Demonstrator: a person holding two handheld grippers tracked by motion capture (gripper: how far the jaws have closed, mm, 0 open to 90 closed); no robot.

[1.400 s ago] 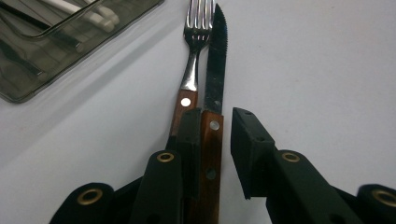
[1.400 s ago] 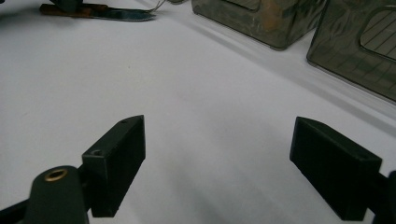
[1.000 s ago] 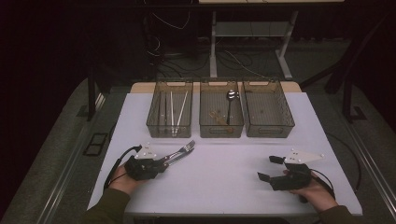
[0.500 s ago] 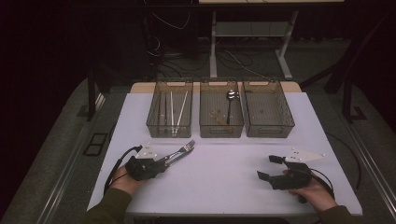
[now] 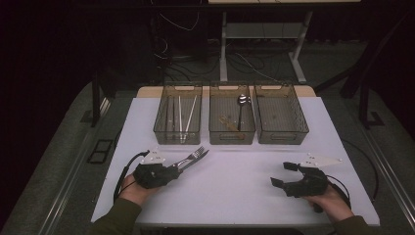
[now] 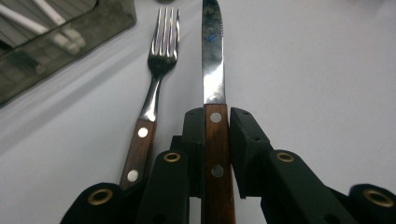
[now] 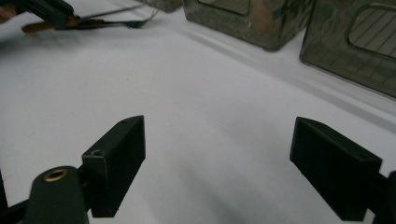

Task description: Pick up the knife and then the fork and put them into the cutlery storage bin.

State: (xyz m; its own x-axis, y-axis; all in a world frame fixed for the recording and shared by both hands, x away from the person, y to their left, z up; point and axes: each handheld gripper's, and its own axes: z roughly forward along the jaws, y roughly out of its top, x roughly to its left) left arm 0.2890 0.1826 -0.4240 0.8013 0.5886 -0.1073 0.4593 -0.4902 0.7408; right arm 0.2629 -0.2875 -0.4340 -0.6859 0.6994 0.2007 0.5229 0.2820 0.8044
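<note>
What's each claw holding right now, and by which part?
Left claw is shut on the knife, gripping its wooden handle. The fork lies loose beside it. Right claw is open, holding nothing.

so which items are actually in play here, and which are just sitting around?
In play:
left gripper, shut on the knife
fork beside it
three bins

Idle:
right gripper, open over bare table
spoon in the middle bin
chopsticks in the left bin

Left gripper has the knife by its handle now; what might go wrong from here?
1. The fork lies right beside the knife, its handle close against the left gripper, so lifting may drag it along.
2. The fingers clamp only the wooden handle, with the long blade sticking out in front; it may pivot or slip when lifted.
</note>
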